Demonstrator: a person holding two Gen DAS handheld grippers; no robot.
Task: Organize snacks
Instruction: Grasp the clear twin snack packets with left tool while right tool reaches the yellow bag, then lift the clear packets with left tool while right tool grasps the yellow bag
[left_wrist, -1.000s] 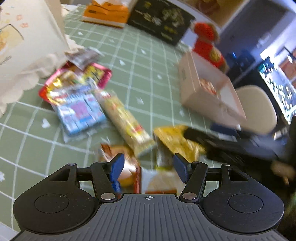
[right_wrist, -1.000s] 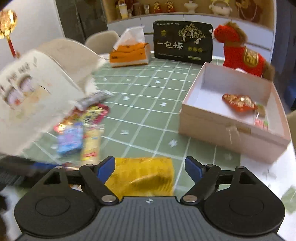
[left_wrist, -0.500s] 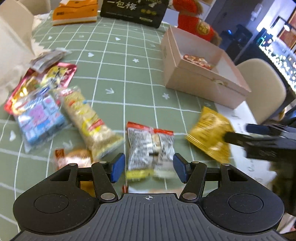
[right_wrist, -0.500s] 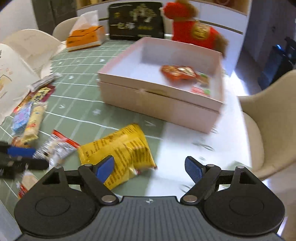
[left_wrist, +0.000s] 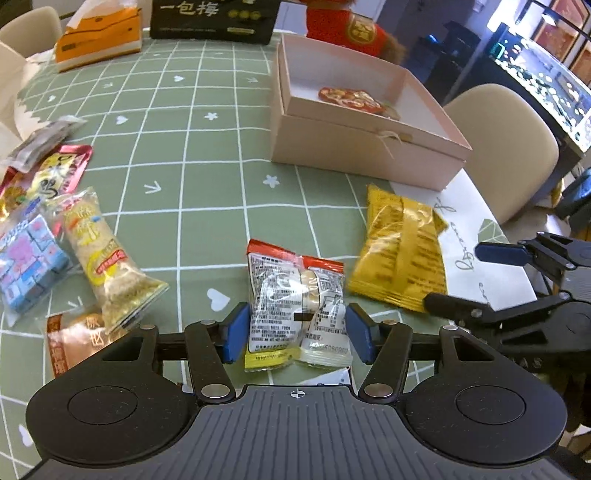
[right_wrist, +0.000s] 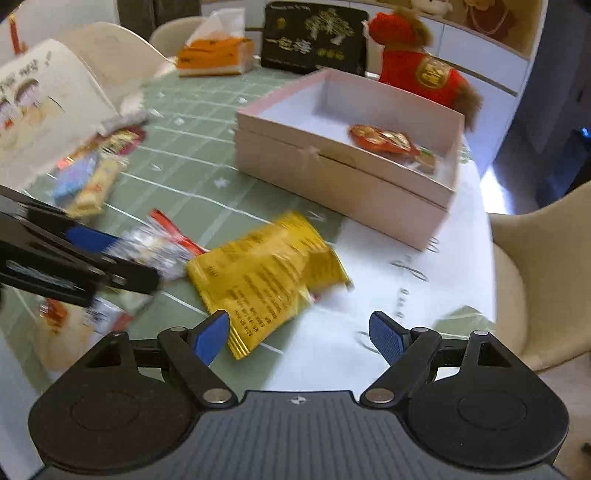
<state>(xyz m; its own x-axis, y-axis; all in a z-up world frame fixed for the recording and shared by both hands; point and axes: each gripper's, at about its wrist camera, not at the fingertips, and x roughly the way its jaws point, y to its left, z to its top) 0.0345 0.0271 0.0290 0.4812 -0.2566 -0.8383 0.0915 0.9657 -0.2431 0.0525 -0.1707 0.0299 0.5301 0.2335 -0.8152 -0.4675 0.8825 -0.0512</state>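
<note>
Left wrist view: the left gripper (left_wrist: 295, 334) was angled down at the table, its blue, flat-faced pads set apart on either side of a clear crinkled snack packet (left_wrist: 297, 306) with red top seams and a yellow bottom strip. The packet lay flat between the pads; whether they touched its edges could not be told, and nothing was lifted. To its right lay a glossy yellow pouch (left_wrist: 400, 254), puffed and pillow-shaped, with a centre seam. At left sat a loose cluster: a long transparent rice-cracker bag (left_wrist: 107, 266), a blue-and-pink pack of cubes (left_wrist: 27, 266) and a red foil packet (left_wrist: 59, 175). The pink cardboard box (left_wrist: 365, 155), rectangular and open-topped, stood further back with a red-and-gold packet (left_wrist: 351, 99) inside. The tablecloth (left_wrist: 207, 155) was matte green with a white grid and small printed hearts and stars. The right gripper (left_wrist: 476, 280) entered from the right edge, next to the yellow pouch.

Right wrist view: the right gripper (right_wrist: 299, 336) stood wide apart and empty; its left pad was just beside the near corner of the yellow pouch (right_wrist: 266, 277), the right pad over white table surface. The pink box (right_wrist: 332, 173) sat beyond. Behind it were a red plush toy (right_wrist: 417, 74), a black gift box (right_wrist: 314, 37) and an orange tissue pack (right_wrist: 214, 55). A cream upholstered chair (right_wrist: 543, 273) stood at right.
</note>
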